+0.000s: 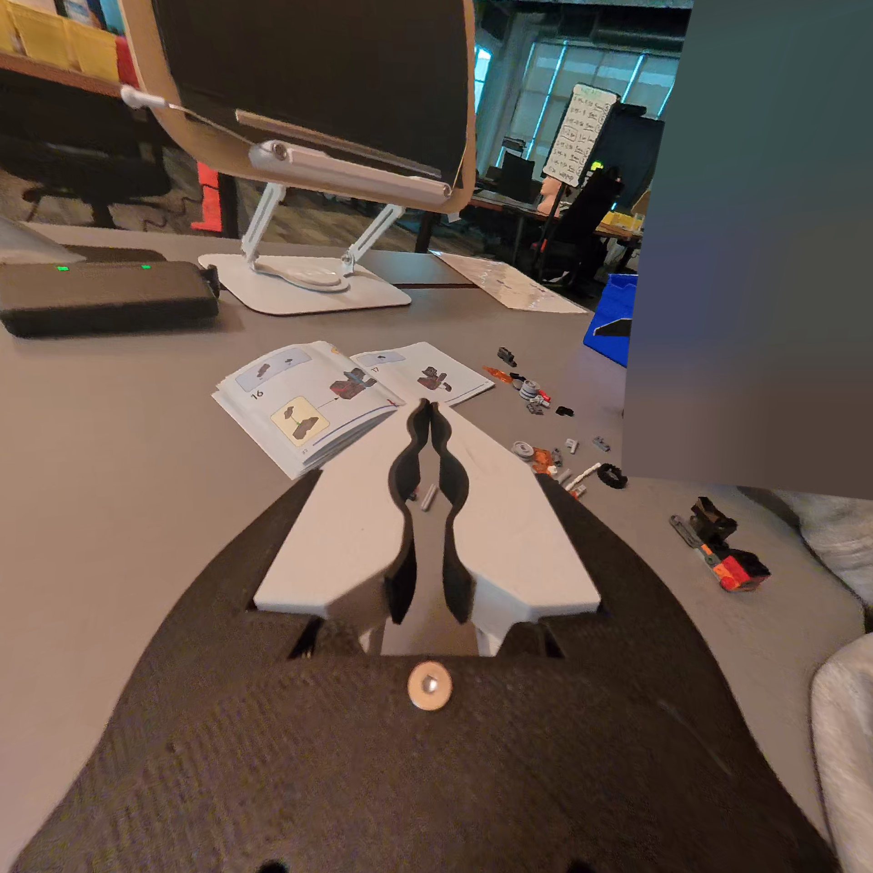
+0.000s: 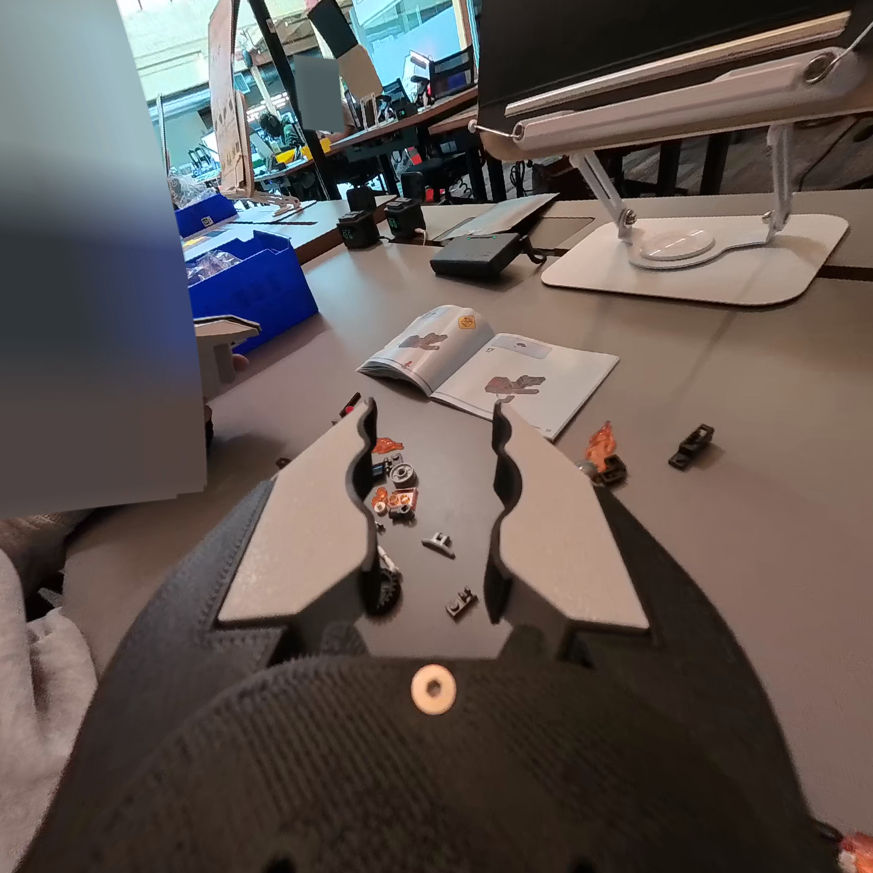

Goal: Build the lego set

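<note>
My left gripper (image 1: 430,407) is shut with its tips touching and nothing between them, held over the grey table just in front of the open instruction booklet (image 1: 326,401). A small grey pin (image 1: 429,497) lies on the table below its fingers. A partly built red and black lego model (image 1: 723,550) lies to its right. My right gripper (image 2: 434,410) is open and empty above scattered loose pieces: a grey wheel (image 2: 403,474), orange bits (image 2: 394,500), a grey bracket (image 2: 439,543), a dark plate (image 2: 460,602) and a black gear (image 2: 385,586). The booklet (image 2: 496,373) lies beyond it.
A tablet stand (image 1: 307,283) (image 2: 685,264) and a black box (image 1: 104,295) (image 2: 477,255) stand at the back. A blue bin (image 2: 255,283) (image 1: 609,321) sits at one side. An orange flame piece (image 2: 600,444) and a black piece (image 2: 689,446) lie right of the right gripper. More loose pieces (image 1: 534,392) lie near the booklet. The gap from one gripper's tips to the other's is roughly 20 cm. It is some 10 cm from my right tips to the grey bracket (image 2: 439,543). The left gripper is farther from the dark plate (image 2: 460,602), some 25 cm, than the right, some 10 cm.
</note>
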The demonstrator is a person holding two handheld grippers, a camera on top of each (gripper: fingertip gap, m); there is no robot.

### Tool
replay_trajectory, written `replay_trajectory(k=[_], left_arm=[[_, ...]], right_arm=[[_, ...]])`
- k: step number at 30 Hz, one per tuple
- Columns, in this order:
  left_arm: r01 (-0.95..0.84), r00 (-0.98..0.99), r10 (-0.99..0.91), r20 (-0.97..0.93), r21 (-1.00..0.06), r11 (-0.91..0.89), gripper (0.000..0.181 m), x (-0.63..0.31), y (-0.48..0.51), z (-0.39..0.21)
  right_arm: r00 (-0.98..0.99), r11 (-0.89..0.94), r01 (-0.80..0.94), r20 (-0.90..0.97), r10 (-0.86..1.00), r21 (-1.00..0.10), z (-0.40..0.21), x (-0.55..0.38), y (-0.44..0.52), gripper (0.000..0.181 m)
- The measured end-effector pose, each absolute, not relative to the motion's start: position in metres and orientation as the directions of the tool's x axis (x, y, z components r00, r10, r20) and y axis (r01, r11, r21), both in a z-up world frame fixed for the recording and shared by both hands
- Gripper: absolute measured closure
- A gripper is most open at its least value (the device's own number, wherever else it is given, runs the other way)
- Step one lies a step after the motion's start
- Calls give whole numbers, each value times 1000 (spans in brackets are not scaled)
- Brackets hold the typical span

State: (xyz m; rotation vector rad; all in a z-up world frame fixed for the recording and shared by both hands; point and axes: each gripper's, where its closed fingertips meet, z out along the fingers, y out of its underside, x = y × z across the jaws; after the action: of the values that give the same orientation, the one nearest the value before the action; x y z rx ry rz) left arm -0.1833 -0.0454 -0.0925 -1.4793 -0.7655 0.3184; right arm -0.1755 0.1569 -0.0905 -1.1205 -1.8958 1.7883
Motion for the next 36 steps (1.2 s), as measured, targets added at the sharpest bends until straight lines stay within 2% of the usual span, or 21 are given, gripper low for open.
replay_trajectory(k=[6,17,27,36], left_arm=[[297,741,593,316,-946,133,181,-183,-45,-93],[276,755,605,255,-959,60,181,-179,-40,-98],[275,754,619,219,-962,6,181,-178,-36,-103],[302,758,614,218,-953,-35,181,-177,-33,-110]], right_arm=[[-646,-48,326,-260,718,-944,-95,-177,156,136],[-696,75,326,-186,694,-942,-111,-174,137,139],[-753,223,307,-92,652,-925,-126,-165,119,153],[-725,225,299,-67,685,-927,-125,-169,126,160]])
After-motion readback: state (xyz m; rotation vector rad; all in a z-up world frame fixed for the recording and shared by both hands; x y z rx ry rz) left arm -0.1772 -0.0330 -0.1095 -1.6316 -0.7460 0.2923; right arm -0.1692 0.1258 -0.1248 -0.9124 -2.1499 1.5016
